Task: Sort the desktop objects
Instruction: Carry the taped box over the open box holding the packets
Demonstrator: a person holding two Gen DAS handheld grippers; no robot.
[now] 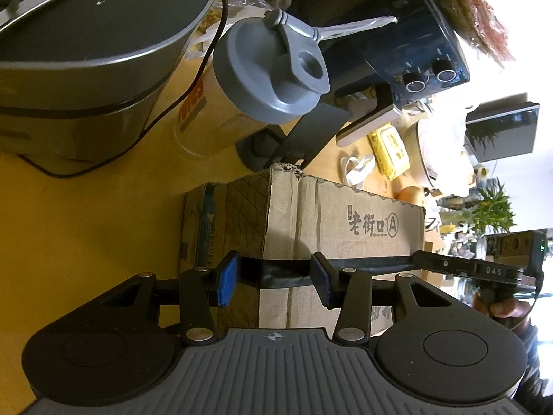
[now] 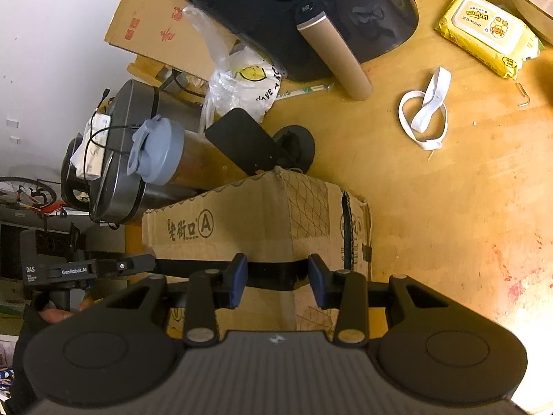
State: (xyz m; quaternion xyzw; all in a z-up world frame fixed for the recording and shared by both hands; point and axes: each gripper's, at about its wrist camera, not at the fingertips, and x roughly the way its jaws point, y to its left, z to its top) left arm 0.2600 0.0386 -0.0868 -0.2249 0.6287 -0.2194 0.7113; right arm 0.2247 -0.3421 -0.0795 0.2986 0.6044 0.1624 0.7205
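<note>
Both my grippers, left gripper and right gripper, half open, empty, flanking cardboard box. Close evenly on opposite walls, lift level.

A worn brown cardboard box, printed with Chinese characters and a circled A, sits on the yellow tabletop, a black band running along its near side.

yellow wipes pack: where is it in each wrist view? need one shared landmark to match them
Left wrist: yellow wipes pack sits right of centre, beyond the cardboard box, beside the white strap.
Right wrist: the pack is at the upper right, on the wooden table.
Shared landmark: the box, with its circled A print, lies just past the fingers in both views.
</note>
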